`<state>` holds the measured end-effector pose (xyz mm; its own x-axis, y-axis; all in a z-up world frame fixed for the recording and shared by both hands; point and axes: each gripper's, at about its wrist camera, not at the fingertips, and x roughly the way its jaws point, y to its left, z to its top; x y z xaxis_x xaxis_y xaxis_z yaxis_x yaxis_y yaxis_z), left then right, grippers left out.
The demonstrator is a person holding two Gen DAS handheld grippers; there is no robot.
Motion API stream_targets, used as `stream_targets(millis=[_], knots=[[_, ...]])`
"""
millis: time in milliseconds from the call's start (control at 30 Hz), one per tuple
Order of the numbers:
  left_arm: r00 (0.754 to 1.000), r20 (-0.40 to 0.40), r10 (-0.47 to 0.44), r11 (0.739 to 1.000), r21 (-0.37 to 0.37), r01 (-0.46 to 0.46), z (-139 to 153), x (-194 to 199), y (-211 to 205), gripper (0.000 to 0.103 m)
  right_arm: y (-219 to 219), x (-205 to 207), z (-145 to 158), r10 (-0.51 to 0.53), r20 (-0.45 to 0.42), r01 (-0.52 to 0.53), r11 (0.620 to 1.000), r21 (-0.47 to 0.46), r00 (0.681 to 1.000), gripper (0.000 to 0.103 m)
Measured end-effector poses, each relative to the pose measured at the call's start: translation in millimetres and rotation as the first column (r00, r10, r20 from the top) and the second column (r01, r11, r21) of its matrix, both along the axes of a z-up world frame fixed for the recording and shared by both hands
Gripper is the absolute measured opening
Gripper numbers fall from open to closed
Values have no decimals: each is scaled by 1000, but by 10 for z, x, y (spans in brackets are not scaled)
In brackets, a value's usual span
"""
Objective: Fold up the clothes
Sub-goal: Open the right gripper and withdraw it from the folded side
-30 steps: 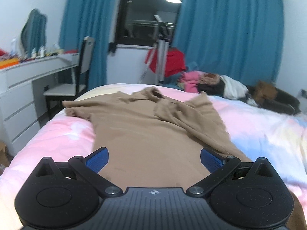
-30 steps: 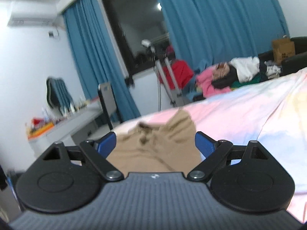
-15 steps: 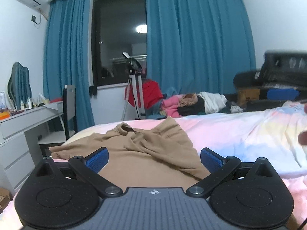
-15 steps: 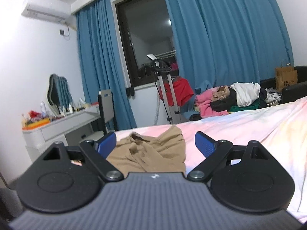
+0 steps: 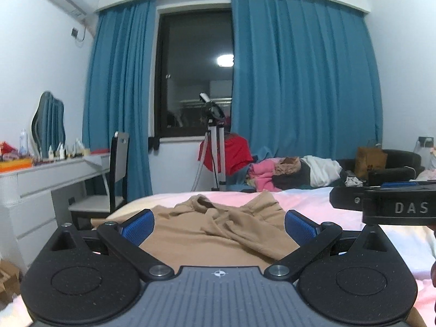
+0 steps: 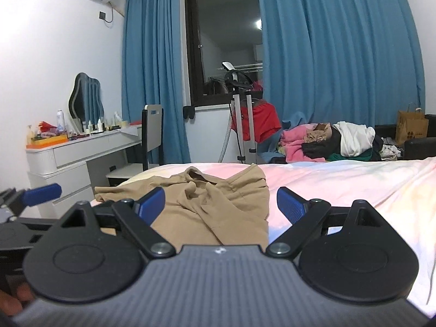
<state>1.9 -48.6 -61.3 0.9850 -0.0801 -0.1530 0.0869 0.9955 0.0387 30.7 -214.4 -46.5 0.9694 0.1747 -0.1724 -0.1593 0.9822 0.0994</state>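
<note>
A tan long-sleeved top (image 5: 207, 234) lies spread on the bed with one sleeve folded across its body; it also shows in the right wrist view (image 6: 215, 207). My left gripper (image 5: 219, 224) is open and empty, held low over the near part of the top. My right gripper (image 6: 220, 204) is open and empty, also low over the near part of the top. The right gripper shows at the right edge of the left wrist view (image 5: 392, 204). The left gripper shows at the left edge of the right wrist view (image 6: 30, 196).
The bed has a pastel pink and blue sheet (image 6: 340, 182). A white dresser (image 6: 79, 155) and a chair (image 6: 152, 136) stand to the left. A tripod stand (image 5: 215, 158) and a pile of clothes (image 6: 327, 141) lie beyond the bed, before blue curtains (image 5: 299, 95).
Both grippers have tilted up from looking down at the top to looking level across the bed. Each gripper has come into the other's view. Both stay open.
</note>
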Motion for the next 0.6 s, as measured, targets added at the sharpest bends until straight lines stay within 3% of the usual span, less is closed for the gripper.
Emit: stream_targets(millis=[233, 533, 600], knots=[[998, -52, 32, 998, -57, -35, -24, 124, 200, 103, 52, -33, 16, -32, 32, 33, 999, -15, 999, 90], [997, -18, 70, 997, 22, -69, -113, 81, 130, 103, -13, 29, 23, -27, -16, 27, 1000, -3, 1000, 90], [997, -35, 74, 997, 35, -73, -152, 92, 97, 103, -34, 39, 30, -39, -40, 38, 999, -18, 998, 85]])
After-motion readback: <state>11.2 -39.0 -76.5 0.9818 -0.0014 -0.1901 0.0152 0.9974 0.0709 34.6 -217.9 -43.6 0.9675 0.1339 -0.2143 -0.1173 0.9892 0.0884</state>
